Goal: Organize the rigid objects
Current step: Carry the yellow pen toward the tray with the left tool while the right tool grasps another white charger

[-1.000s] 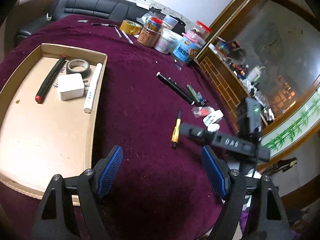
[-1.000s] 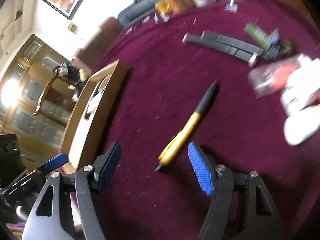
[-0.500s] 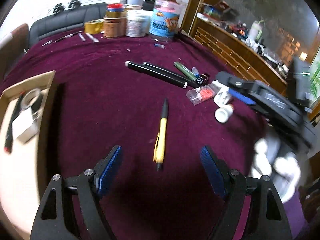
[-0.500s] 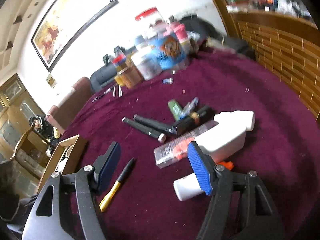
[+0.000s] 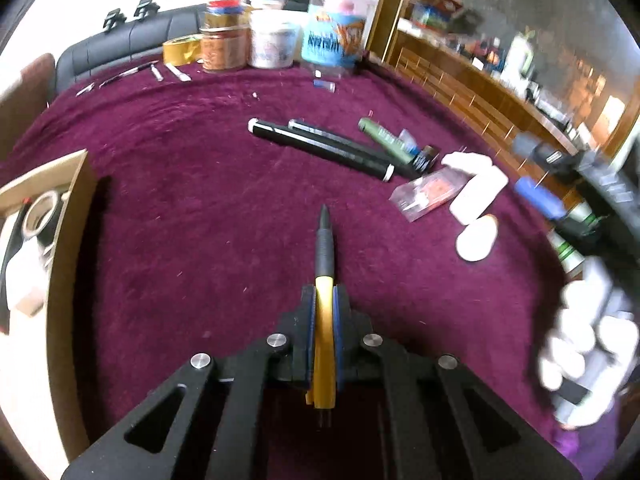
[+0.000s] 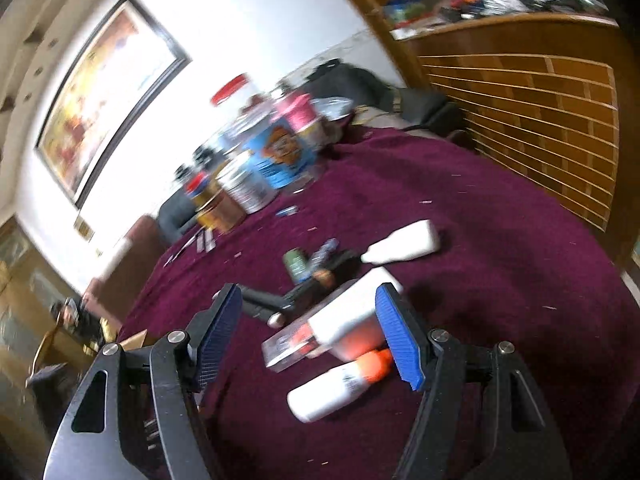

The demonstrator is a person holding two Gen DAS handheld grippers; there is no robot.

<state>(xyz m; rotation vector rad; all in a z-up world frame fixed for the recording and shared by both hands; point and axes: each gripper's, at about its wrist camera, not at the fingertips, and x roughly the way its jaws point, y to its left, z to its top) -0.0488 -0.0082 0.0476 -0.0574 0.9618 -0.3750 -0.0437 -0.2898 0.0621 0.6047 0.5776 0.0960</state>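
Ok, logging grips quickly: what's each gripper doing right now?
Left gripper: shut on the yellow pen.
Right gripper: open, holding nothing.

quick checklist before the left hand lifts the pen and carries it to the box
1. Left gripper jaws shut on the pen: ok.
2. Pen straight along the jaws, tip forward: ok.
3. Pen clear of the black sticks ahead: ok.
4. Box in view at the left, cloth between bare: ok.
5. Free room in the box: cannot tell, mostly out of frame.
6. Right gripper off to the side, jaws open over the white bottles: ok.
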